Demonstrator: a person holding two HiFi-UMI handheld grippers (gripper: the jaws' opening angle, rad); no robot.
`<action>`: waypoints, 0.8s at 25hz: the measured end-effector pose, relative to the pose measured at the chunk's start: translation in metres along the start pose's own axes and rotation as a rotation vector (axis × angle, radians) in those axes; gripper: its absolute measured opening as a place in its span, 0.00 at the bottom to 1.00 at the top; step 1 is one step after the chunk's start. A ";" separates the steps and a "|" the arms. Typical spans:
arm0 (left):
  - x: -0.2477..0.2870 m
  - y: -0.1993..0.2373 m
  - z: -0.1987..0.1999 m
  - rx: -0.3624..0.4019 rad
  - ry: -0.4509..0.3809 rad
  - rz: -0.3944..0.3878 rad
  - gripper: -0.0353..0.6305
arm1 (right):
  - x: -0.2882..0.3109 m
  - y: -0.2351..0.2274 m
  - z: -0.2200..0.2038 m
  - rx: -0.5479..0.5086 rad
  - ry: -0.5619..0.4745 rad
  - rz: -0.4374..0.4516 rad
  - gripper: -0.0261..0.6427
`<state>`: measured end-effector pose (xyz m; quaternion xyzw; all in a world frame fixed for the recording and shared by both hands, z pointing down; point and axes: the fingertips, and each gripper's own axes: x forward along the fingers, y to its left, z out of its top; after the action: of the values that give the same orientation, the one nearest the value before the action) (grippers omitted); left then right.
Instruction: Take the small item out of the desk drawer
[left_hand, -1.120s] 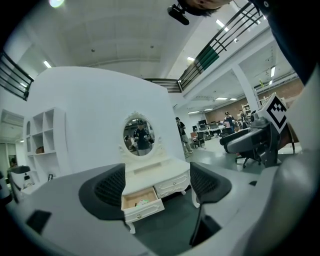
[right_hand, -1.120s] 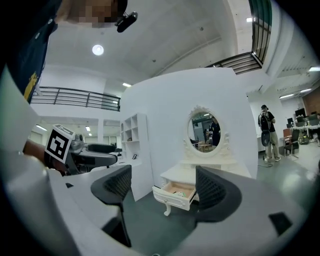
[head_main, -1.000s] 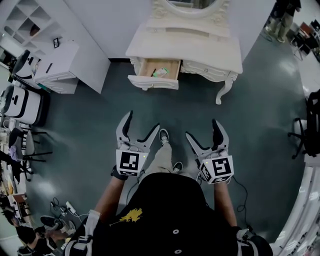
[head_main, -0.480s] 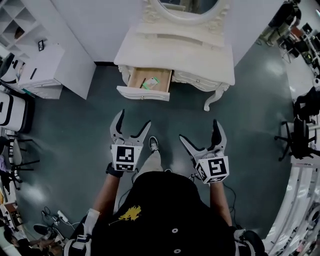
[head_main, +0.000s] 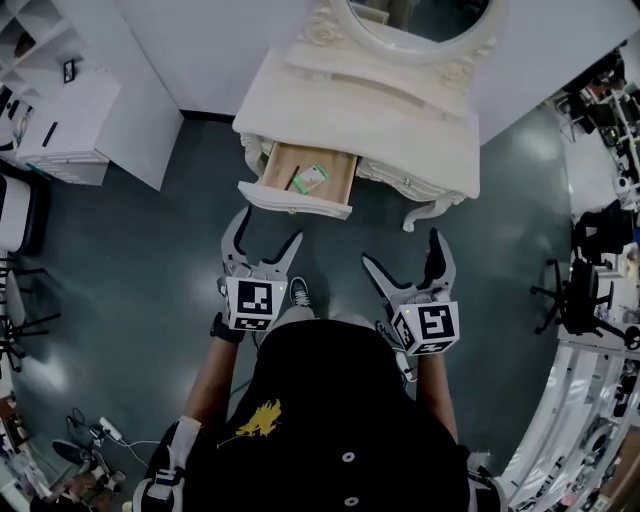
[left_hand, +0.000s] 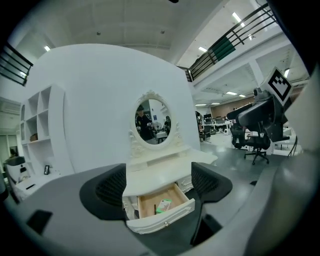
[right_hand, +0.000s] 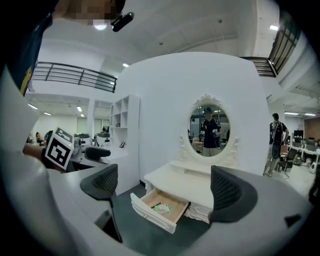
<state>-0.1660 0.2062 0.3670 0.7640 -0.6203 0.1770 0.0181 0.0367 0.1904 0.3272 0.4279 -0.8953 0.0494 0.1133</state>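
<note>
White desk (head_main: 380, 110), 12 o'clock: drawer (head_main: 295, 200) holds small item (head_main: 313, 178), likely light, flat; pinch edges; left tool (head_main: 268, 226), right tool (head_main: 401, 248) gape empty.

No legible text, number or brand is present. The marker cube (head_main: 250, 303) on my left gripper (head_main: 268, 228) and its twin (head_main: 428, 328) on my right gripper (head_main: 402, 250) carry black-and-white square patterns only, no characters. The green-and-white item (head_main: 312, 178) in the drawer (head_main: 295, 200) ahead of both grippers bears print too small to read.
</note>
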 end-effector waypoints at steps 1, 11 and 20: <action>0.003 0.008 -0.004 0.000 0.007 -0.001 0.67 | 0.012 0.005 -0.001 0.000 0.012 0.008 0.91; 0.049 0.053 -0.048 -0.081 0.082 -0.041 0.67 | 0.110 0.032 -0.019 0.002 0.125 0.103 0.89; 0.142 0.042 -0.044 -0.011 0.127 -0.077 0.67 | 0.181 -0.021 -0.038 -0.003 0.181 0.192 0.88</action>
<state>-0.1927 0.0742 0.4413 0.7742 -0.5892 0.2209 0.0685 -0.0508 0.0472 0.4084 0.3341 -0.9183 0.0972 0.1891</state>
